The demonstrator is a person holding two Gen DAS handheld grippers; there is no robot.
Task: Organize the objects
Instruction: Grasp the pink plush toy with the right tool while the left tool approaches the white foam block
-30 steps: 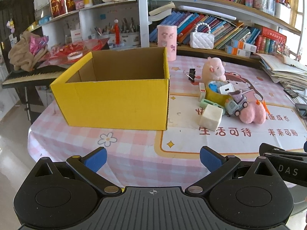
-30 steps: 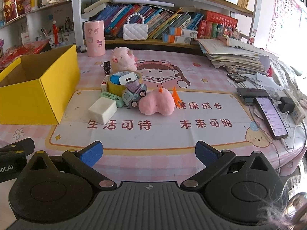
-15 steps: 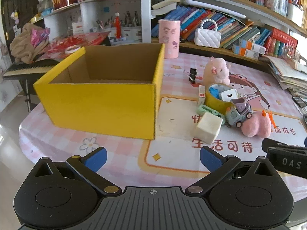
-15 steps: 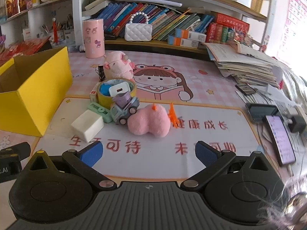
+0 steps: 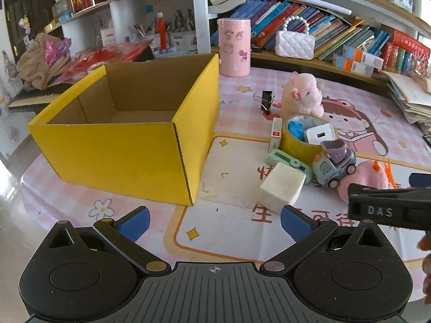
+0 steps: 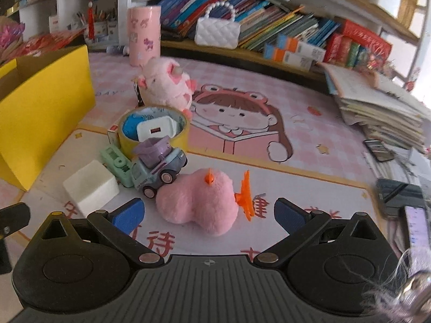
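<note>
Both grippers [image 5: 214,219] [image 6: 208,212] nearer pink plush [image 6: 198,202]

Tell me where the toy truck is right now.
In the right wrist view the toy truck sits left of centre, between the tape roll and the pink plush.

table [image 5: 150,245]: pink checked cloth | bookshelves [image 6: 272,24] behind | daylight from right

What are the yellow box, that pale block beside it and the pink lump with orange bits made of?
The yellow box looks like corrugated cardboard: matte yellow outside, plain brown inside, with folded edges. The pale block seems to be foam or sponge, judging by its dull, slightly rough faces, though soap or wax is possible. The pink lump is fuzzy plush fabric; its orange bits look like smooth hard plastic.
</note>
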